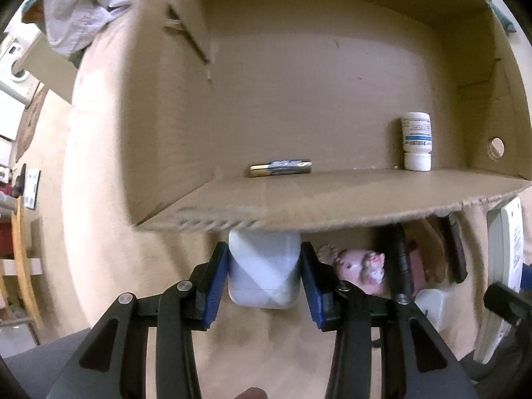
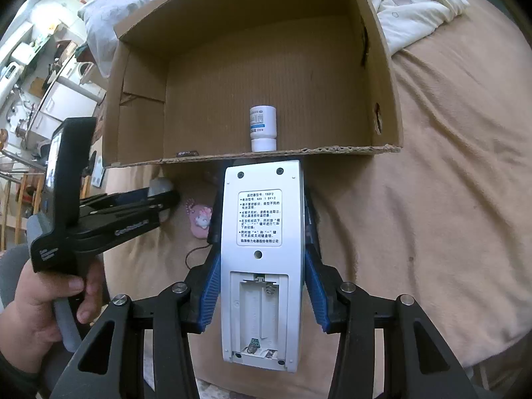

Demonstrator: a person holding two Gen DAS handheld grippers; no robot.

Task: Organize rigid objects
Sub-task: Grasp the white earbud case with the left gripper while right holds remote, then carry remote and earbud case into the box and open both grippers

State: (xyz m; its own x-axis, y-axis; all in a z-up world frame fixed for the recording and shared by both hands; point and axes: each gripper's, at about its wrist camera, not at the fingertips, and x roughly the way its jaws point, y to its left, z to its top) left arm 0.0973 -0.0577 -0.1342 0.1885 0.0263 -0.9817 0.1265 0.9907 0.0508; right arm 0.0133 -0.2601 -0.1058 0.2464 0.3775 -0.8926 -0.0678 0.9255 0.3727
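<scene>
An open cardboard box [image 1: 332, 196] [image 2: 139, 66] lies on a tan blanket. Inside it are a white pill bottle [image 1: 416, 141] [image 2: 262, 128] and a battery [image 1: 281, 168] [image 2: 188, 153] by the near wall. My left gripper [image 1: 265, 274] is shut on a small white plastic block [image 1: 264, 272], held just below the box's near edge. My right gripper [image 2: 262, 259] is shut on a white remote control [image 2: 262, 232], back side up with its battery bay open and empty, pointing at the box. The left gripper also shows in the right wrist view [image 2: 159, 199].
A pink pig-faced toy [image 1: 360, 271] [image 2: 201, 221] lies on the blanket [image 2: 449, 183] between the grippers. Dark objects [image 1: 402, 256] lie beside it. White bedding [image 2: 415, 0] is piled behind the box. Furniture stands off the bed to the left.
</scene>
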